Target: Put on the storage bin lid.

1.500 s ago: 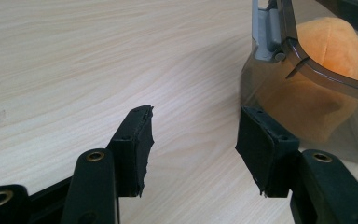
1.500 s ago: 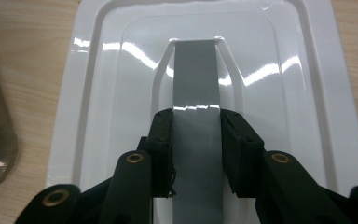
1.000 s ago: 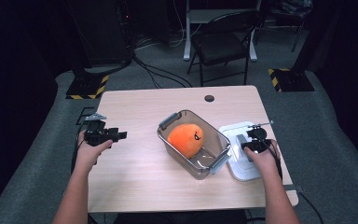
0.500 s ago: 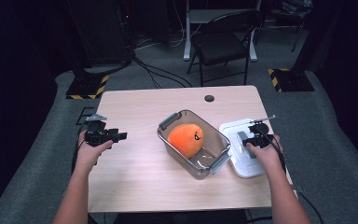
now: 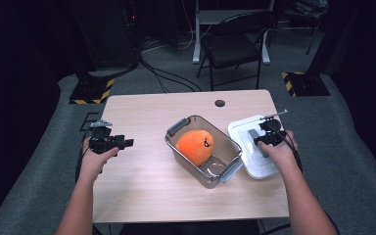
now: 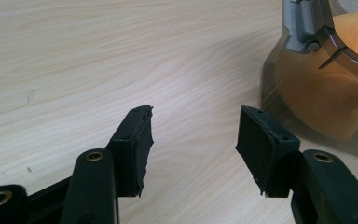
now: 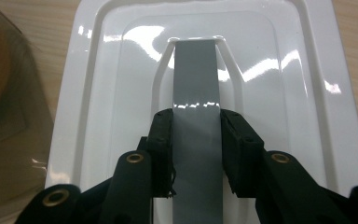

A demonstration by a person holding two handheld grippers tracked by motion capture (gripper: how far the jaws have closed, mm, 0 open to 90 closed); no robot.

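A clear plastic box with grey end latches stands mid-table, and an orange plush toy lies inside it. Right of the box is its white lid. My right gripper is shut on the lid's grey handle strip; in the right gripper view the pads press that strip from both sides, gripper, lid. My left gripper hovers over bare wood at the table's left, open, nothing between its jaws. The box wall and toy lie to its right.
The wooden table has a round cable hole near its far edge. A folding chair and stand bases with yellow-black striped edges stand on the grey floor beyond. The lid sits close to the table's right edge.
My right hand has risen a little with the white lid in its grip, shifting slightly away in the high view. The left hand and the box have stayed where they were.
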